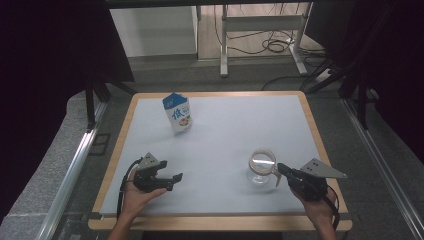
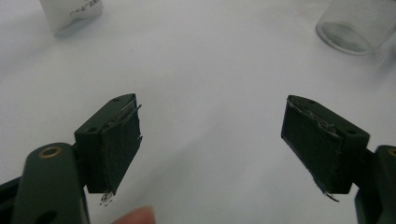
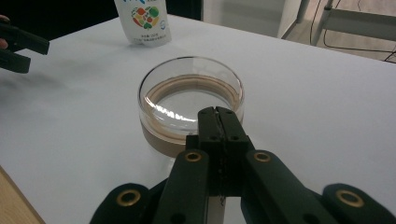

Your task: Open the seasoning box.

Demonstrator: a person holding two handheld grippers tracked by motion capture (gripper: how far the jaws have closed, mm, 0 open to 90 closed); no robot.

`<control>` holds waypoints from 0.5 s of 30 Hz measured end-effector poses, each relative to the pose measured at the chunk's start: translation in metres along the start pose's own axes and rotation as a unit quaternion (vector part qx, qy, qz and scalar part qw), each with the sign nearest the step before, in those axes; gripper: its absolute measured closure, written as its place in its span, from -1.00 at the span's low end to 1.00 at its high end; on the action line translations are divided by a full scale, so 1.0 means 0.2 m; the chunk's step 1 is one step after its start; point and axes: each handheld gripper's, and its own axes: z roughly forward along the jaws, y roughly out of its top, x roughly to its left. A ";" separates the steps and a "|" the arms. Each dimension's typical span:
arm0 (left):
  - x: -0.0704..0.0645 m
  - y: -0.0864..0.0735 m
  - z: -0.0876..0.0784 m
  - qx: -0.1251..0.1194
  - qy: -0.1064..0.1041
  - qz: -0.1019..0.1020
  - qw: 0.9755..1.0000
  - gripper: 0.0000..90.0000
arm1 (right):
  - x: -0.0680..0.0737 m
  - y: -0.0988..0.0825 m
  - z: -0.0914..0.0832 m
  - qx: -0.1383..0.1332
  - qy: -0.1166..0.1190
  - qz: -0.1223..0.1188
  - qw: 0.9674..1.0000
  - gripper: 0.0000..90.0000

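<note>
While the right gripper sits with its jaws pressed together, empty, at the near right of the table, its tips reach the rim of a clear glass jar. Far left of centre stands a blue-and-white carton, printed with a large blue Chinese character above a small fruit emblem. At near left, the left gripper rests spread wide, grasping nothing.
</note>
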 end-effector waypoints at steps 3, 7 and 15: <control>0.00 0.00 0.00 0.001 0.001 0.002 1.000 -0.52 | 0.00 0.00 0.00 0.000 -0.002 -0.001 1.000 1.00; 0.00 0.00 0.00 0.001 0.004 -0.001 1.000 -0.49 | 0.00 -0.01 0.00 -0.003 0.000 0.001 1.000 1.00; -0.01 0.01 0.00 -0.003 0.002 -0.007 1.000 -0.42 | 0.00 -0.02 -0.01 -0.005 0.000 0.001 1.000 1.00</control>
